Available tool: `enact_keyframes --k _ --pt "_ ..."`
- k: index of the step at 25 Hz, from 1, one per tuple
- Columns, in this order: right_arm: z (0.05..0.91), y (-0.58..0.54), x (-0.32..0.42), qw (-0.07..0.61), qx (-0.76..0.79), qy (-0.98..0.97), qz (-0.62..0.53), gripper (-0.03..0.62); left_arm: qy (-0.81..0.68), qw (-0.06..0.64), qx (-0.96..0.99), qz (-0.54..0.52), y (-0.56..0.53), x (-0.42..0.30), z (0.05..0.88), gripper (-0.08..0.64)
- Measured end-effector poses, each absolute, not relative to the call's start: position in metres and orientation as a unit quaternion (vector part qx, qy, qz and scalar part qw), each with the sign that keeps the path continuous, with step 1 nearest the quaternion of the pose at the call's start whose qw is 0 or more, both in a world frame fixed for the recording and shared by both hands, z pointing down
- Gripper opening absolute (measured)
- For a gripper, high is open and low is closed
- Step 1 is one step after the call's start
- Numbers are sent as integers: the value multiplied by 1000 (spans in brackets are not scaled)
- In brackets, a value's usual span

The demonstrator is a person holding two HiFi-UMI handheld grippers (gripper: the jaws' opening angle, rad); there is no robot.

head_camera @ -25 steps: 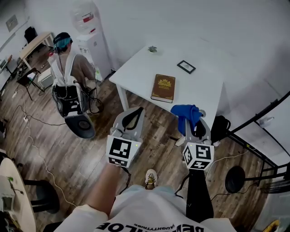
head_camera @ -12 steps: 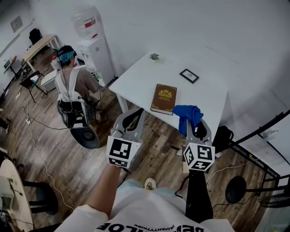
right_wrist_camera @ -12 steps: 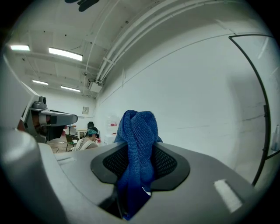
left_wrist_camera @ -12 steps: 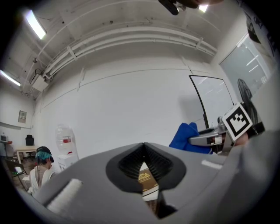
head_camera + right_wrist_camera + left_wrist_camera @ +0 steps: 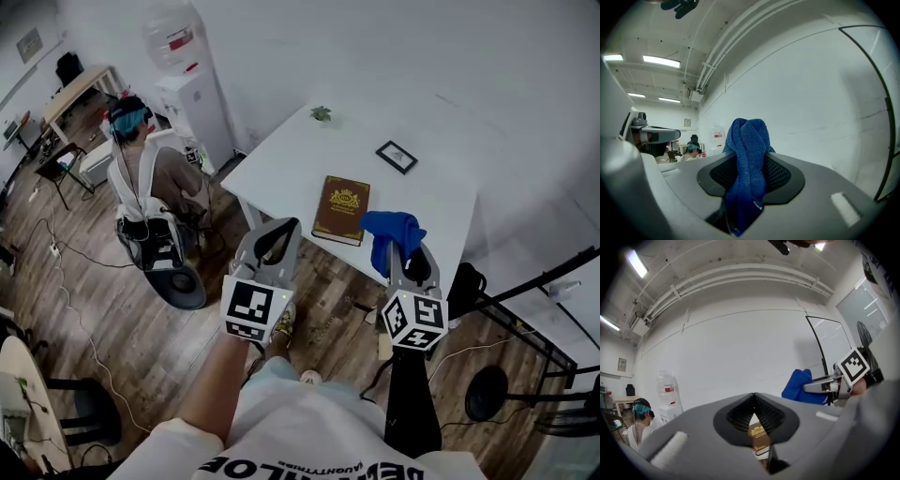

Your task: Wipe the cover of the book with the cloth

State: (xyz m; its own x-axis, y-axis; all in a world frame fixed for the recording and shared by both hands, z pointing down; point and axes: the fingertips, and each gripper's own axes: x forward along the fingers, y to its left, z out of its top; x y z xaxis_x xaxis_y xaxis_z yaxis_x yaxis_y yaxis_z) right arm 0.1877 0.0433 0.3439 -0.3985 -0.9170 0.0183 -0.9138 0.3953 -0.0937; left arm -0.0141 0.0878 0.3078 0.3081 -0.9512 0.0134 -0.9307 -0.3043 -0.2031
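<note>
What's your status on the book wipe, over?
Left tool shut, empty. Right tool shut on blue cloth, not yet on book. Book flat on table, cover bare. Picture frame and plant behind it, apart.
</note>
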Motion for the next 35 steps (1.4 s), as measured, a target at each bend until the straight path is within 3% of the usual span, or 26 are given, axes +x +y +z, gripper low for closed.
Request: enact_keyframes --k 5,12,23,35 --pt "347 -7 178 22 -557 829 -45 132 570 83 -815 -54 29 -26 313 57" --pt "353 -92 148 -28 -599 801 -6 132 535 84 -839 -50 -75 -45 319 57" --pt "369 -181 95 -23 -590 802 -87 132 475 79 -875 -48 -186 -73 334 57" --pt "420 -221 76 -82 -594 788 -142 132 436 49 -897 -57 -236 -69 372 57"
